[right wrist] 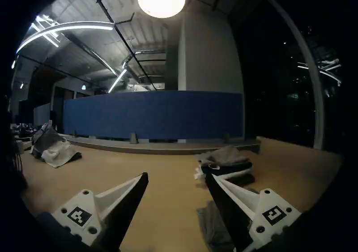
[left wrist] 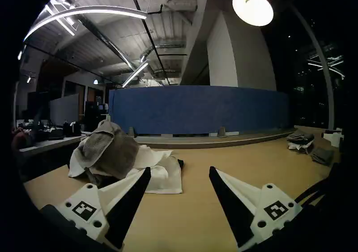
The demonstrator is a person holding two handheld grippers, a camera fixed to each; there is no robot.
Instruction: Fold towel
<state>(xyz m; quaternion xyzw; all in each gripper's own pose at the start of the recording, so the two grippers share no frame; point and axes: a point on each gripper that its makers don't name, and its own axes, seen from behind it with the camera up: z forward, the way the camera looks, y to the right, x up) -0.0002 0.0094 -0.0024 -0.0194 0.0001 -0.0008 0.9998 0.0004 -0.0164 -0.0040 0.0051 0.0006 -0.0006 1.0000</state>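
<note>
Left gripper view: left claw (left wrist: 179, 167) gapes near heaped towels (left wrist: 112, 149) on table (left wrist: 250, 158).

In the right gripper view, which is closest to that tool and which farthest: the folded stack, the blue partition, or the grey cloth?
1. Grey cloth, low right, beside the tool.
2. Folded stack, just ahead, slightly right.
3. Blue partition, across the back.

The left gripper (left wrist: 179, 168) has two white wedge-shaped jaws that taper to points, with black inner faces. Each jaw carries a square black-and-white marker (left wrist: 84, 210) and small round screw holes (left wrist: 90, 185). The right gripper (right wrist: 176, 175) is built and marked alike.
</note>
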